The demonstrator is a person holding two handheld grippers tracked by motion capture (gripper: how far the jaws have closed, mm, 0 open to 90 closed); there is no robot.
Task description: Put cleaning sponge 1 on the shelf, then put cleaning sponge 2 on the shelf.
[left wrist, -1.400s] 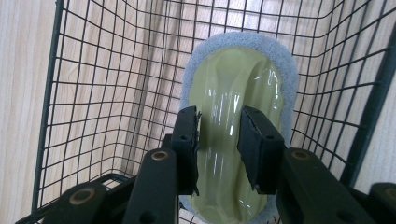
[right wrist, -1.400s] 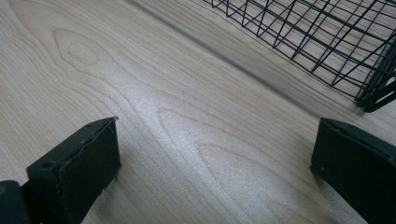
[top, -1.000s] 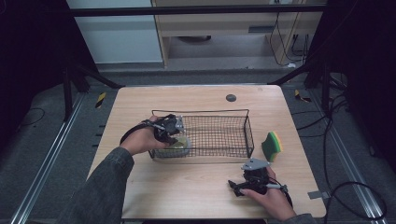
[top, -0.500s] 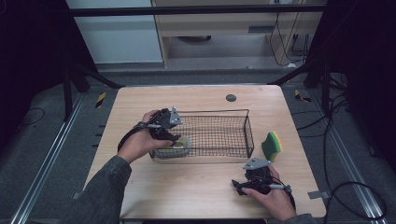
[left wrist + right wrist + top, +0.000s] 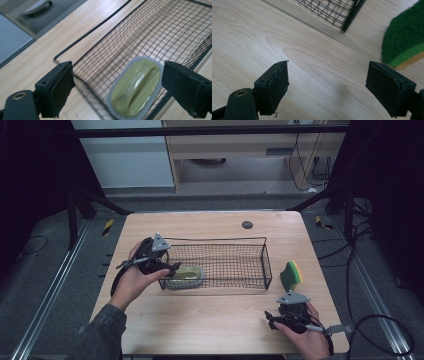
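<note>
Placing step judged just finished: olive-green soap-like item in its clear pack (image 5: 136,88) lying in the wire basket's (image 5: 250,241) left end, left gripper (image 5: 167,268) just above with fingers (image 5: 56,90) spread wide, holding nothing. Right gripper (image 5: 282,317) low over the surface (image 5: 210,320), equally wide open and empty. Next, probably: reach for the green sponge (image 5: 291,275) beside the basket's right end.

wooden table (image 5: 215,222) on dark grey floor (image 5: 45,285), pale cabinet (image 5: 125,157) behind.
</note>
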